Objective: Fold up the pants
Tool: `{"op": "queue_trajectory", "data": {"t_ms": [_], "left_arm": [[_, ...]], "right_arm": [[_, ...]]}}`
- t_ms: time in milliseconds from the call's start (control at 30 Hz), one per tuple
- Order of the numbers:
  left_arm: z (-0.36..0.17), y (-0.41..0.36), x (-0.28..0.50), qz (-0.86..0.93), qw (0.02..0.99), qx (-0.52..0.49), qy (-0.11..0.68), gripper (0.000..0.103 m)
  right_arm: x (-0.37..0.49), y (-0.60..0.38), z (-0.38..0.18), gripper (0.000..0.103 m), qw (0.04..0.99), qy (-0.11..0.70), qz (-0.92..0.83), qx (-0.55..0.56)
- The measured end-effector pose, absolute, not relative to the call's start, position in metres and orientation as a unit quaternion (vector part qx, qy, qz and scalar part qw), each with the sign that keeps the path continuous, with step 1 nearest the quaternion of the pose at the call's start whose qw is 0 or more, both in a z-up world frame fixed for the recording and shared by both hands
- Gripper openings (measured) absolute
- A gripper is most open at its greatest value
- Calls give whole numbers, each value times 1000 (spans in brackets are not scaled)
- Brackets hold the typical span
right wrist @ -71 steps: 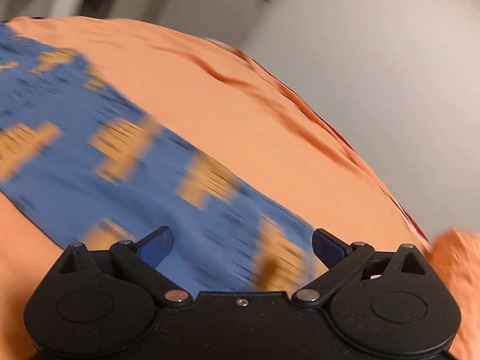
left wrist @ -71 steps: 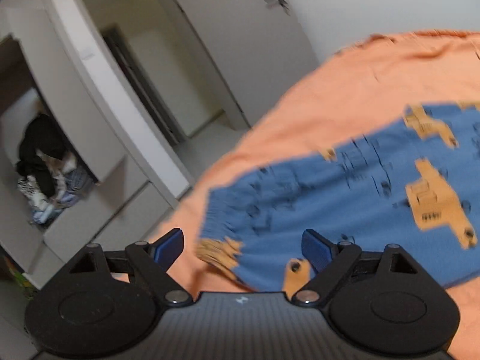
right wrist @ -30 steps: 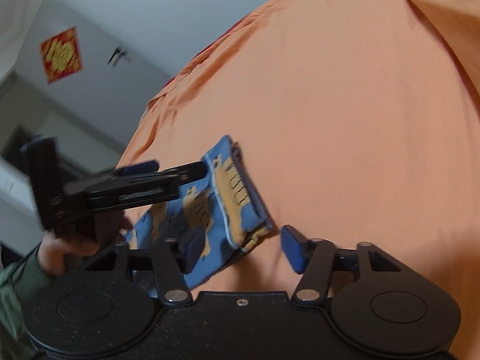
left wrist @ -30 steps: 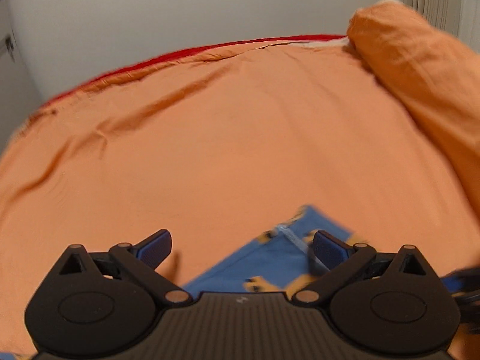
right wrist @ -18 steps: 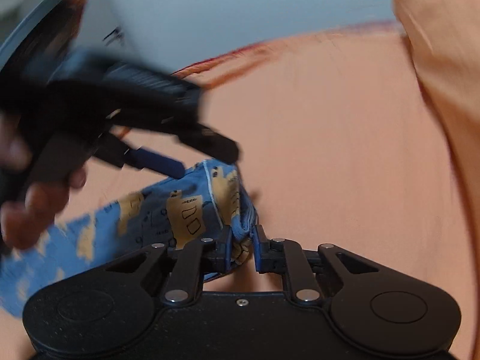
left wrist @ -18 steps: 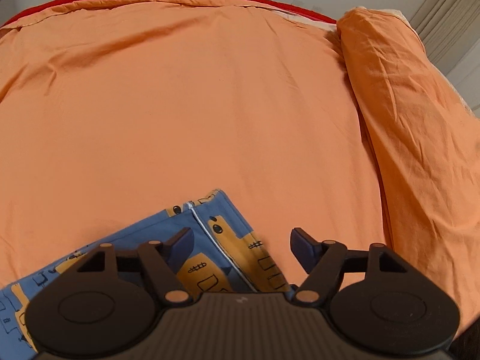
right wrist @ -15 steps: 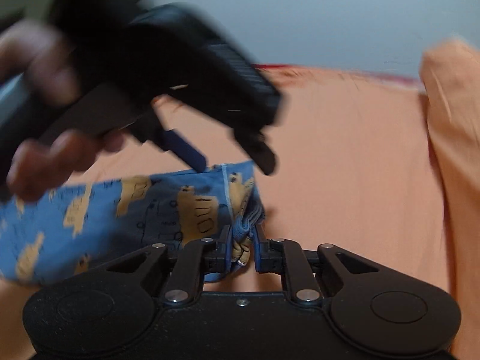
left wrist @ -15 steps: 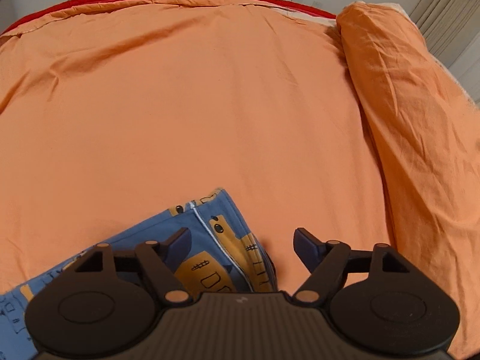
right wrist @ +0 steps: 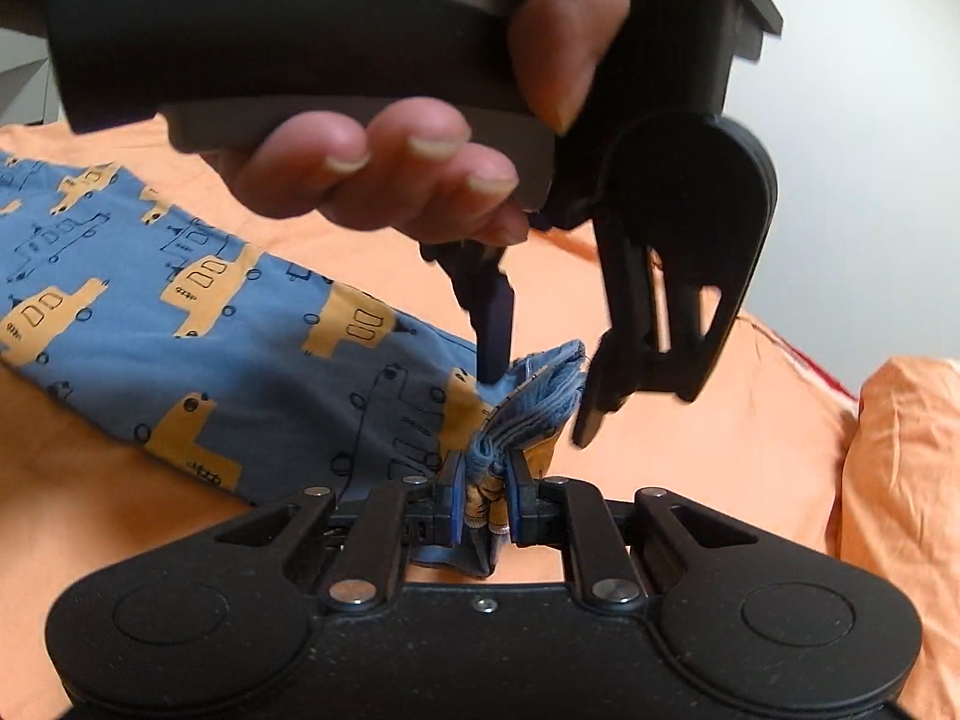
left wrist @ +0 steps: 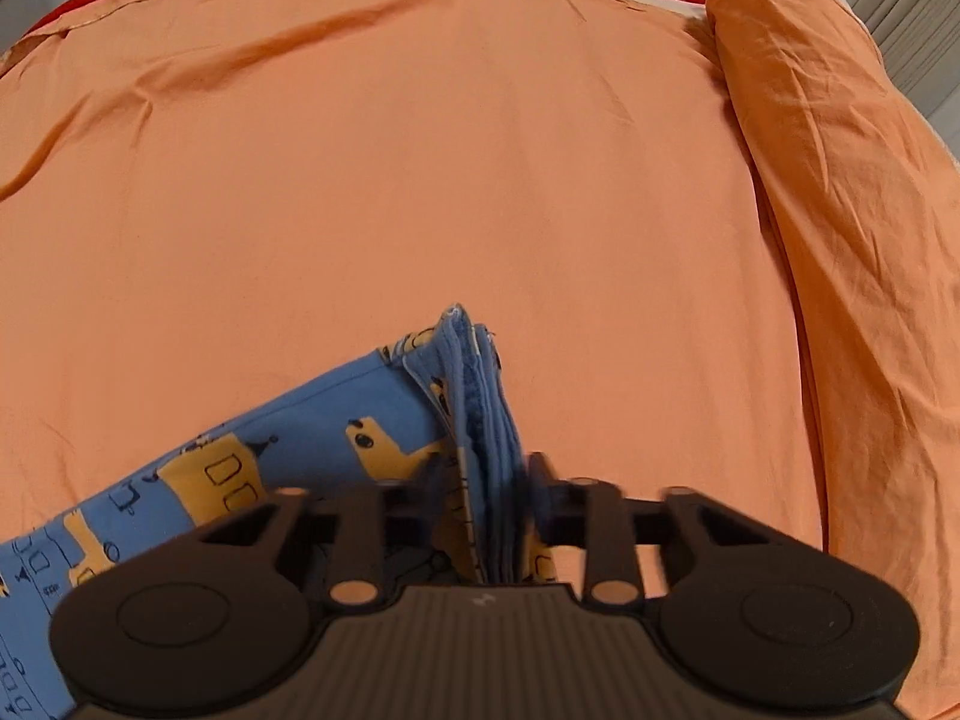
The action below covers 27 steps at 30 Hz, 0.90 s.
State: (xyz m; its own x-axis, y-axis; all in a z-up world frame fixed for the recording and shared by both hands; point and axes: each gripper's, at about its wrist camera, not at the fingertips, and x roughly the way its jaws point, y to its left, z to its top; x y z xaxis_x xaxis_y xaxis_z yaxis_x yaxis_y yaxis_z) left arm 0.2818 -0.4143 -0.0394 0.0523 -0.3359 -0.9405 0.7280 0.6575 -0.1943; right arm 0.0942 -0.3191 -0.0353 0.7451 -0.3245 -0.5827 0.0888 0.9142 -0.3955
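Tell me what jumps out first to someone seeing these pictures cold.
The blue pants with orange vehicle prints stand out, stretched to the left across the orange bedsheet. Their bunched end is pinched at centre by both grippers: the right gripper from below, the left gripper from above, with the person's left hand looming at top. An orange rolled duvet lines the right edge.

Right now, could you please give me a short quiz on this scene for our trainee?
1. True or false: the right gripper is shut on the pants.
2. The sheet under the pants is: A white, B orange, C green.
3. How many grippers grip the pants' bunched end?

Key:
1. True.
2. B.
3. Two; the left gripper pinches it too.
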Motion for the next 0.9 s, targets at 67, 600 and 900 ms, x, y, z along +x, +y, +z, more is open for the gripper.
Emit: {"op": "queue_trajectory", "data": {"t_ms": [67, 600, 900], "left_arm": [[-37, -403, 285, -380, 709, 146, 576, 14], [-21, -187, 312, -332, 758, -52, 559, 11], [-83, -118, 332, -277, 757, -78, 587, 15]], "right_arm": [[94, -314, -37, 14, 917, 337, -108, -184], [85, -226, -14, 14, 948, 266, 1, -173], [114, -150, -51, 14, 922, 324, 77, -195]]}}
